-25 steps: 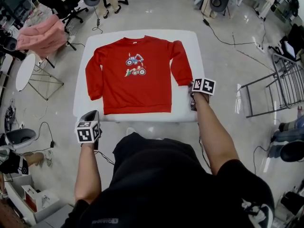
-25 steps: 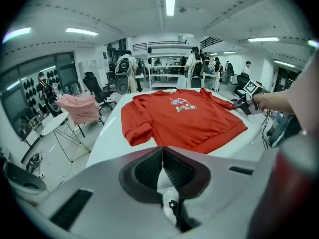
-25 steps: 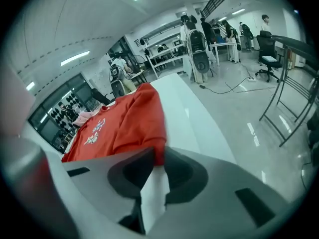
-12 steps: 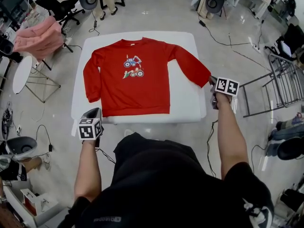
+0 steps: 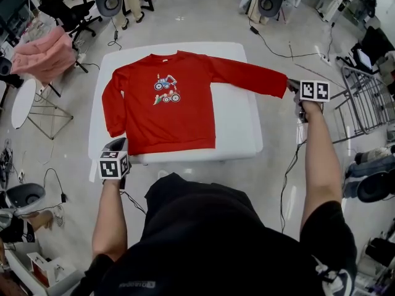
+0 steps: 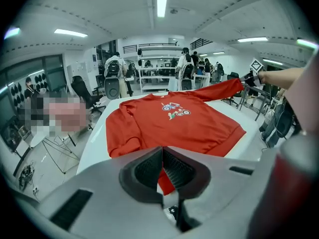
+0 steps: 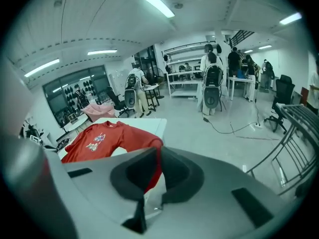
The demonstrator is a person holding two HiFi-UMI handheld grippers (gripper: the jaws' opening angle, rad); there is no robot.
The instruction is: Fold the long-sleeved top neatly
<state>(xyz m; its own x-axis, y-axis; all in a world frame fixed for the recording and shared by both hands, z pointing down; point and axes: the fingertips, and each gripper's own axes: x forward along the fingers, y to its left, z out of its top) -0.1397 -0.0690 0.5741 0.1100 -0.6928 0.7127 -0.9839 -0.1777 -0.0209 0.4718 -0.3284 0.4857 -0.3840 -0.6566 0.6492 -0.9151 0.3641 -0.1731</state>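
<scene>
Right gripper (image 5: 294,86): jaws just closed on the top's (image 5: 173,113) sleeve (image 5: 247,76) cuff, sleeve stretched toward it past the table (image 5: 237,131) edge. Left gripper (image 5: 118,145) closed, apparently pinching the hem corner; top's body lies flat ahead of it.

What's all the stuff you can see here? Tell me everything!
long-sleeved top: one, red, flat on the table, one sleeve stretched sideways
table: one, white, centre
garment: one, pink, on a stand, far left
office chairs: several, black, room's edges
metal rack: one, grey, right
people: several, far end
left gripper: one, grey, shut, near the hem
right gripper: one, grey, jaws just closed on that sleeve, beyond the table's edge
</scene>
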